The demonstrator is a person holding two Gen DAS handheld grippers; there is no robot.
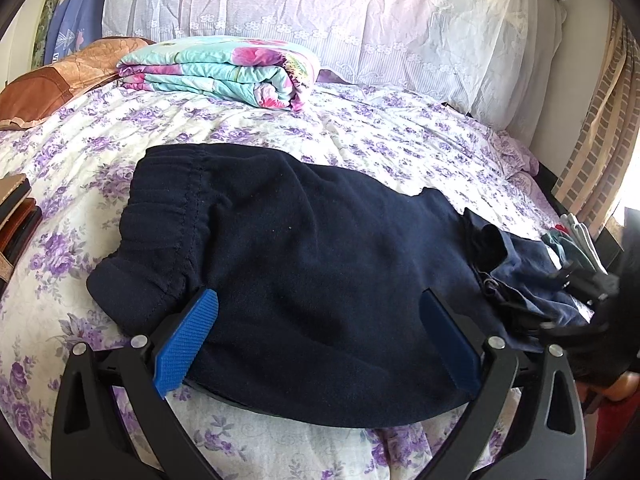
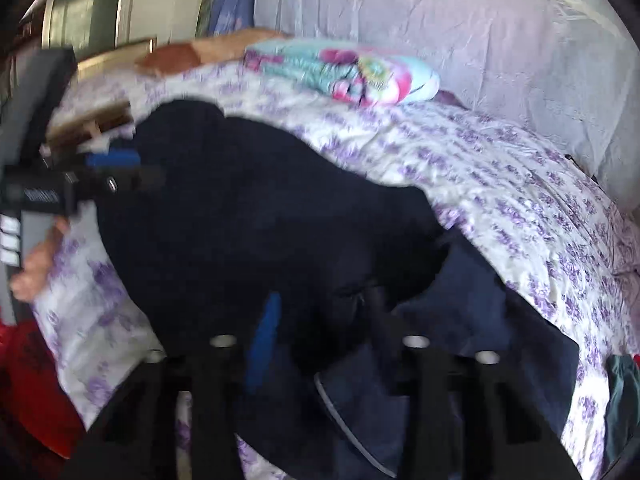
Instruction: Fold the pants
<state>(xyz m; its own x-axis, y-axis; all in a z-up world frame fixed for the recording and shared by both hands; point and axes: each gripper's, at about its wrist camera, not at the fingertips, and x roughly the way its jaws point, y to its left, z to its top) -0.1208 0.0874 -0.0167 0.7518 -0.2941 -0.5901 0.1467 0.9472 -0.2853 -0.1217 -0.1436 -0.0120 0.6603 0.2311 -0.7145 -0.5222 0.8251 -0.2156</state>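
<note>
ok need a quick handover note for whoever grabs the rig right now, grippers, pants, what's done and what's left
Left gripper: open, fingers straddling the near edge of the dark navy pants, not clamped.
Right gripper: view blurred; looks open over the pants' right end, beside a lighter blue garment.
Pants lie on the floral bedsheet, already folded into a short bundle, waistband to the left.
Left: any last fold, then tidy.

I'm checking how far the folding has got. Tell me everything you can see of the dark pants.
The pants are navy, fleece-like, with a gathered elastic waistband at the left end. They lie folded into a compact bundle on the floral bedsheet. The left tool stands open astride the near edge. At the right end they meet other dark blue clothes.
</note>
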